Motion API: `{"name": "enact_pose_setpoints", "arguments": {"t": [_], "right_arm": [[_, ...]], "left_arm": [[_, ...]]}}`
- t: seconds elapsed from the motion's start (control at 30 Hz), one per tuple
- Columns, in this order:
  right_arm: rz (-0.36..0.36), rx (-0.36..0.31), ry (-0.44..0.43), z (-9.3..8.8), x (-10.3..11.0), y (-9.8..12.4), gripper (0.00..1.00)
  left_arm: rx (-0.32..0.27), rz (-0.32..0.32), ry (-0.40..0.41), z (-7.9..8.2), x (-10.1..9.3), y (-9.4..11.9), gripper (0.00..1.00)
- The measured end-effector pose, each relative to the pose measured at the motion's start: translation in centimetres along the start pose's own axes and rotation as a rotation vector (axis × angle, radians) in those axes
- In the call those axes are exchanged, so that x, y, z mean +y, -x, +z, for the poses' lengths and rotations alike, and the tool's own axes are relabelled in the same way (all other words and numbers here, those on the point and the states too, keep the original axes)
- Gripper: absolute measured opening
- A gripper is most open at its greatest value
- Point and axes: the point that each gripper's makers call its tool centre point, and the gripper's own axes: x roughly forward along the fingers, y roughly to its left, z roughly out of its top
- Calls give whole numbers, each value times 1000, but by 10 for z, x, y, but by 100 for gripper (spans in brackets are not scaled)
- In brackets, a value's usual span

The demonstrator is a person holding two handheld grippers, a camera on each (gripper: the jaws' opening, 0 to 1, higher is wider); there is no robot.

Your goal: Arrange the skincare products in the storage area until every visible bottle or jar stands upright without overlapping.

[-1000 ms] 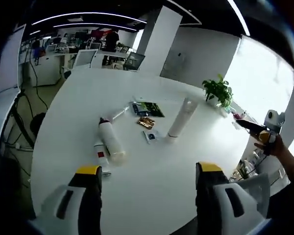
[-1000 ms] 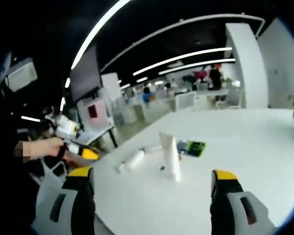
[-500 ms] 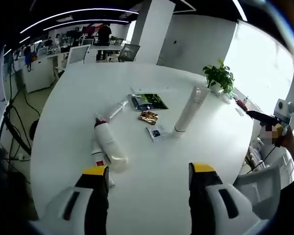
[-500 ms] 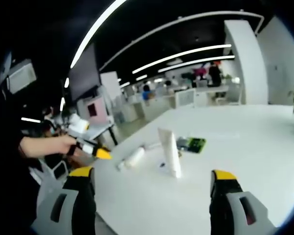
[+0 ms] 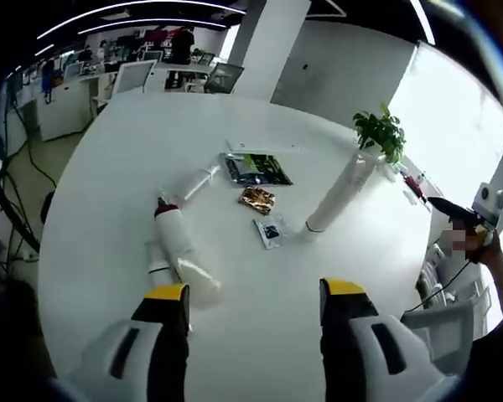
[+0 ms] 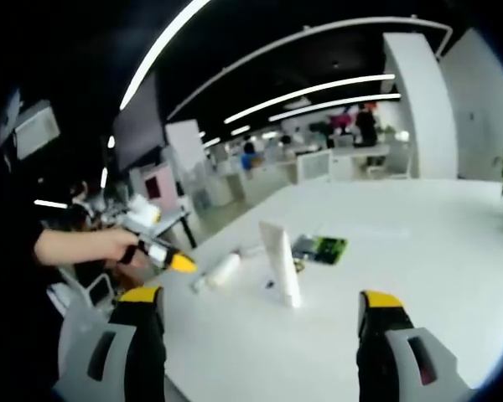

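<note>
left tongs [image 5: 253,322] open, jaws well apart, hovering over white bench [image 5: 109,159]. ahead: white bottle [image 5: 183,251] lying on its side, red collar at far end, touching a smaller bottle [image 5: 158,260] beside it. tall white tube [image 5: 344,194] standing on its cap, near potted plant [image 5: 379,134]. green packet [image 5: 256,168], gold packet [image 5: 256,199], small sachet [image 5: 271,231] flat between bottle and tube. right tongs [image 6: 256,314] open, empty, facing the tube from the other side.
</note>
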Motion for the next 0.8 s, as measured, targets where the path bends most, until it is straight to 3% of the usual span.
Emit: {"name": "enact_pose_setpoints", "arguments": {"t": [0.17, 0.3, 0.8], "right_arm": [[1, 23, -15, -8, -1, -2, 90], [-3, 35, -30, -13, -3, -3, 90], [-26, 50, -45, -17, -17, -11, 88]], "left_arm": [[10, 40, 69, 9, 20, -15, 56], [30, 78, 54, 15, 33, -26, 51], [111, 126, 51, 15, 52, -67, 51]]}}
